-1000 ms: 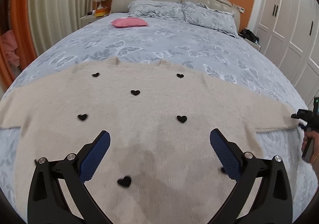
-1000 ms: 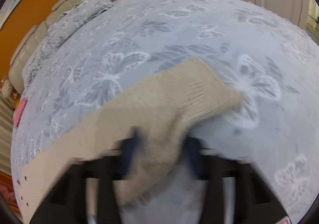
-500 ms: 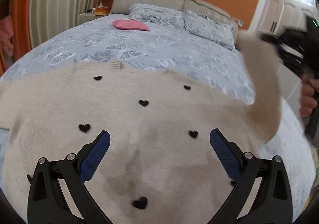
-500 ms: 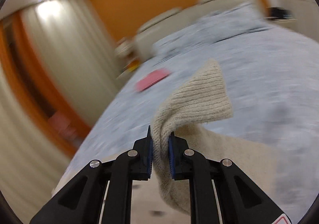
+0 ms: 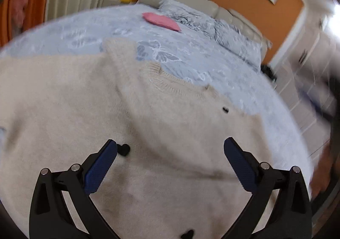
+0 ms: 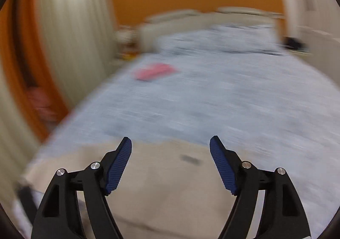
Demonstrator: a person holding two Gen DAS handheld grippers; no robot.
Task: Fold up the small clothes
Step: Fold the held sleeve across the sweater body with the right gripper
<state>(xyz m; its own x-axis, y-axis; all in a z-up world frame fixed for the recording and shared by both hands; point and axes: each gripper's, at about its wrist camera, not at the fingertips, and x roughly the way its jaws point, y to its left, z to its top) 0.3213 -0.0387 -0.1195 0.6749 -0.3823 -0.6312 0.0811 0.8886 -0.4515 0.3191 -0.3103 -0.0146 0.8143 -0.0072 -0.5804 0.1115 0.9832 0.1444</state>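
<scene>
Left gripper (image 5: 170,149): jaws spread, holding nothing. Directly beneath and ahead of its fingers, one cream sweater (image 5: 89,98) lies on the bed (image 5: 223,73), one sleeve (image 5: 121,58) laid across the body, cuff beyond the fingertips near the collar (image 5: 170,87).

Right gripper (image 6: 170,147): jaws spread, nothing between them; cream knit below the fingers, view blurred.

Step, as judged: fold the remaining sleeve inward. Pinch near the cuff, lift low, lay it flat without dragging the body.

Count: heart motifs (image 5: 123,149) visible, three. Far beyond the fingertips: pink item (image 5: 161,21), one; pillows (image 5: 233,37), two.
</scene>
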